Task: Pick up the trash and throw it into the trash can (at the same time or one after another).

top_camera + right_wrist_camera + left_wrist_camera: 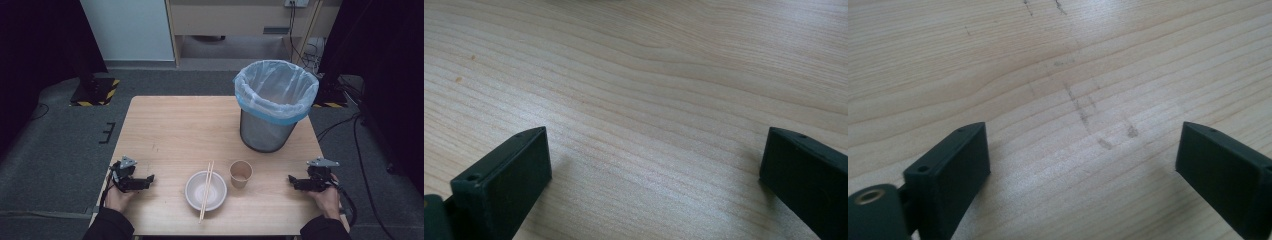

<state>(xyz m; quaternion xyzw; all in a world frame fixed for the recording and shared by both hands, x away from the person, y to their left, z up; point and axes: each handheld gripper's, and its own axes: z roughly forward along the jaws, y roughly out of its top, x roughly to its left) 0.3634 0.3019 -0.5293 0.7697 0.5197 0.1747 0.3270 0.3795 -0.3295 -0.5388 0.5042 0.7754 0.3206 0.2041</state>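
Bowl (205, 190) with chopsticks (206, 191) across it and paper cup (241, 173) just beside, untouched near table's (165, 130) front edge; lined bin (275, 105) behind. Left gripper (149, 178) and right gripper (291, 178) wide open, empty, well apart. Nothing cleared yet.

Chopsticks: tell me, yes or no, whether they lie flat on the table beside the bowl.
No, the chopsticks lie across the white bowl, resting on its rim, with the paper cup standing beside it.
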